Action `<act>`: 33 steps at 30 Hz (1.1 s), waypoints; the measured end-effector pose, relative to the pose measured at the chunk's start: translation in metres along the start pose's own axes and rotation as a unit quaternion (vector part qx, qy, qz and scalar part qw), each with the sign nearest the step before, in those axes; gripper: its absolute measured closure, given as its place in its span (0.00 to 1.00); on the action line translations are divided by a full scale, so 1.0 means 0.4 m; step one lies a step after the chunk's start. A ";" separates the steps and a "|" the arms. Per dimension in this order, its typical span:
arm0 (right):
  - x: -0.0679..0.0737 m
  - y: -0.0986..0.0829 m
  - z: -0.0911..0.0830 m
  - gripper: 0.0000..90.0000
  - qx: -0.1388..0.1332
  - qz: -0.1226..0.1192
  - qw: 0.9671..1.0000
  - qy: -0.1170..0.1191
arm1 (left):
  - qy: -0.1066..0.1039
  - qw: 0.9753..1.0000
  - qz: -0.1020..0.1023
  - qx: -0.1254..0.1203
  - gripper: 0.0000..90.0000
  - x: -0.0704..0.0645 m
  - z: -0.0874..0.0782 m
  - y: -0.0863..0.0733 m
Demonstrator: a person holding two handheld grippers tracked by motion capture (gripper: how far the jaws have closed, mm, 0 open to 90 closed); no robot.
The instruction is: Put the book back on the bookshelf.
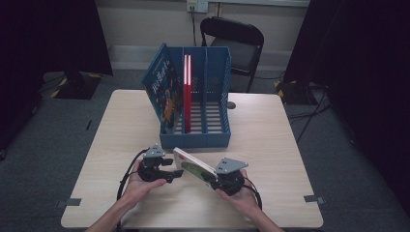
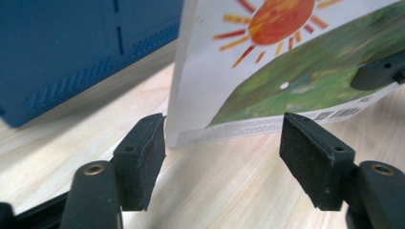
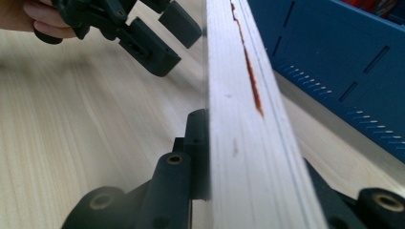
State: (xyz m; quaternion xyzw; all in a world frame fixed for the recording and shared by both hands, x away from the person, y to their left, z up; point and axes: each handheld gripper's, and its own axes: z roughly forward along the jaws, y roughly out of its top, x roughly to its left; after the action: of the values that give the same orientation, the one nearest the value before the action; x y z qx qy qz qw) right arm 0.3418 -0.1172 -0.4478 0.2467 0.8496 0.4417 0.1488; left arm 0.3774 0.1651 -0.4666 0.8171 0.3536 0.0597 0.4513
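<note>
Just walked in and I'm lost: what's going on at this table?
A person works with two hand-held grippers. The right gripper is shut on a picture book, held tilted in front of the blue file rack. The left gripper is open beside the book's corner. The rack already holds a blue book and a red book; its right slots look free.

Thin sun-and-meadow picture book [image 1: 193, 166] tilted above table.
</note>
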 end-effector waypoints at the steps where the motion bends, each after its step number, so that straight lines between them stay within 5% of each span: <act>1: -0.001 0.000 0.000 0.85 0.000 0.001 1.000 0.000 | 0.006 1.000 -0.002 0.001 0.35 0.001 -0.005 -0.002; 12: -0.029 0.000 -0.032 0.85 -0.009 0.034 0.999 -0.003 | 0.044 0.999 -0.029 -0.005 0.25 0.019 -0.068 0.003; 20: -0.044 -0.001 -0.055 0.85 -0.013 0.046 0.999 -0.011 | 0.046 0.998 -0.015 0.027 0.21 0.003 -0.081 -0.009; 33: -0.060 0.007 -0.084 0.85 -0.028 0.064 0.997 -0.023 | 0.065 0.998 -0.014 0.015 0.19 0.019 -0.092 -0.045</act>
State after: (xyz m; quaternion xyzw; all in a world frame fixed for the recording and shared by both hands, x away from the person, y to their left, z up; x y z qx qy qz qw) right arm 0.3467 -0.1517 -0.4255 0.3067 0.8155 0.4683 0.1467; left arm 0.3583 0.2017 -0.4609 0.8132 0.3948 0.1005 0.4156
